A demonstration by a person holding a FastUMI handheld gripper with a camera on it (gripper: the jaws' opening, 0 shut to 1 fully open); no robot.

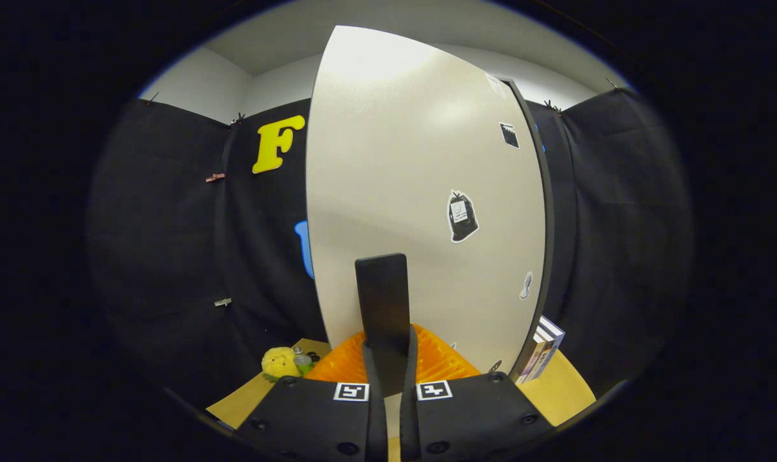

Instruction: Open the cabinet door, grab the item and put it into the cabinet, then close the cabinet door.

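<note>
Gripper [388, 359] is up close against the pale cabinet door [420, 192]. Both fingers [337, 369] are closed narrow on the door's dark upright handle [383, 308], one on each side; the handle stands between them and rises above the fingertips.

Door face carries stickers: a dark bag-shaped sticker [462, 217] right of the handle, a small dark one [509, 135] higher up near the door's right edge, and a small pale one [527, 285] lower on that edge.

The item, a yellow plush toy [279, 362], sits on the tan tabletop [568, 391] left of the door's lower corner, well apart from the fingers. Books [541, 356] stand leaning just right of the door's bottom edge. Cabinet interior: cannot tell from here.
</note>
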